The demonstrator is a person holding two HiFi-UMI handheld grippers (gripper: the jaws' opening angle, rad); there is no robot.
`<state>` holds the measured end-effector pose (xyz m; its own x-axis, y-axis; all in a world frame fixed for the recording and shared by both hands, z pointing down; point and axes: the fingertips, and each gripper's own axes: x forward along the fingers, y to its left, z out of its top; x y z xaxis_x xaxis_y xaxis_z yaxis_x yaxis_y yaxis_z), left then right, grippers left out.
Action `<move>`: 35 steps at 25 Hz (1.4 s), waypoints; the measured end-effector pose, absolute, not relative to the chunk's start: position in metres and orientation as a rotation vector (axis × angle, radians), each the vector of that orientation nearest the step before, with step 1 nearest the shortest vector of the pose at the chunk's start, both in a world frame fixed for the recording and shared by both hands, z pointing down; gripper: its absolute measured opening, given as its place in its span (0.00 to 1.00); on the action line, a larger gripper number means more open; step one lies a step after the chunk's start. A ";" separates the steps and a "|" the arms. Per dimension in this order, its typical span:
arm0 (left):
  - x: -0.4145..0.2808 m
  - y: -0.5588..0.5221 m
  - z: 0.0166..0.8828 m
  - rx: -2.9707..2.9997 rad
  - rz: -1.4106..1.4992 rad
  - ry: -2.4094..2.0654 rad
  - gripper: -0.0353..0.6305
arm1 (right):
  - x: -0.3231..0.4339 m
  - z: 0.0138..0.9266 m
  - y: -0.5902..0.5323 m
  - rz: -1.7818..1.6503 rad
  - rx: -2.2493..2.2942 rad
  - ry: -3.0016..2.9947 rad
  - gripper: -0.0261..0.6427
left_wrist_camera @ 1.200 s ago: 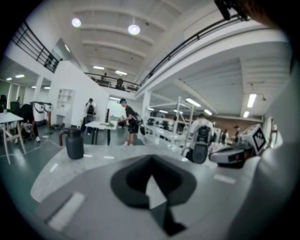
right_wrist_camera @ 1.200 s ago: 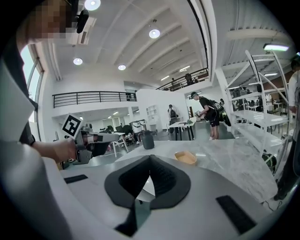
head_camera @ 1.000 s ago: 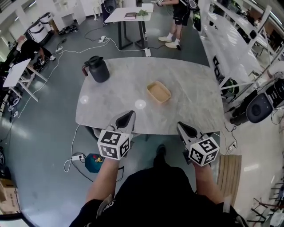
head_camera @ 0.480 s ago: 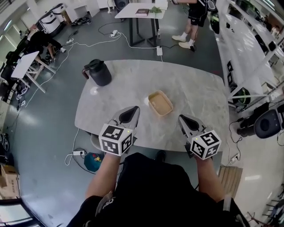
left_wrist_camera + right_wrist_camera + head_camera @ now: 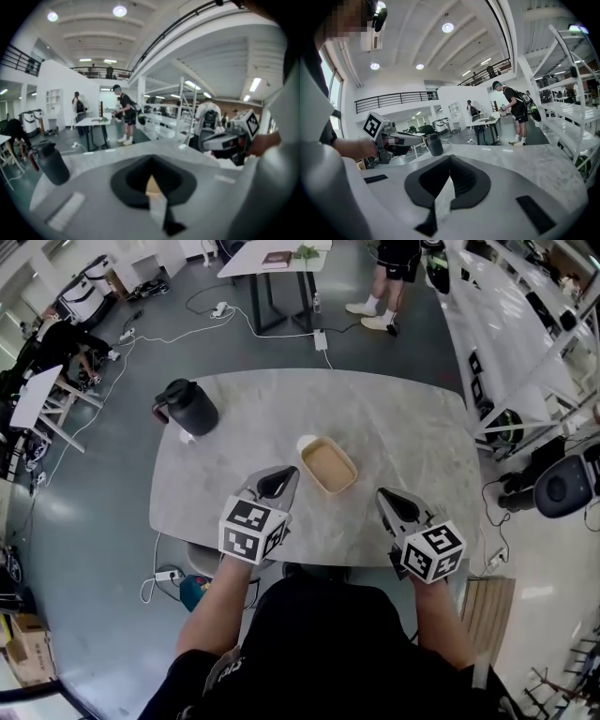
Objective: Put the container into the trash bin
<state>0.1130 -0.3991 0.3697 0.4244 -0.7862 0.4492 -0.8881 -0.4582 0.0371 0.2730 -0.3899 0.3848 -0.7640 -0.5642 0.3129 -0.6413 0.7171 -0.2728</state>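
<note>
A shallow tan container (image 5: pixel 329 466) lies empty near the middle of the grey marble table (image 5: pixel 412 432). My left gripper (image 5: pixel 284 472) hangs over the table's near edge, just left of the container and apart from it, its jaws shut on nothing. In the left gripper view a tan sliver of the container (image 5: pixel 152 186) shows through the gap behind the closed tips (image 5: pixel 151 158). My right gripper (image 5: pixel 382 493) sits to the container's right, also short of it; its jaws (image 5: pixel 450 158) meet at the tips and hold nothing. I cannot pick out a trash bin.
A black jug (image 5: pixel 187 407) stands at the table's far left corner. A person (image 5: pixel 389 277) stands by a smaller table (image 5: pixel 272 261) beyond. White shelving (image 5: pixel 511 343) runs along the right. Cables and a teal object (image 5: pixel 192 589) lie on the floor at the left.
Both grippers have moved forward from the near edge out over the table, closing in on the container from either side. The container and jug have stayed put.
</note>
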 end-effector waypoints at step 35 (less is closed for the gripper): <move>0.158 -0.411 0.606 2.565 1.609 -0.604 0.29 | 0.279 0.448 -0.411 0.742 1.049 -2.583 0.03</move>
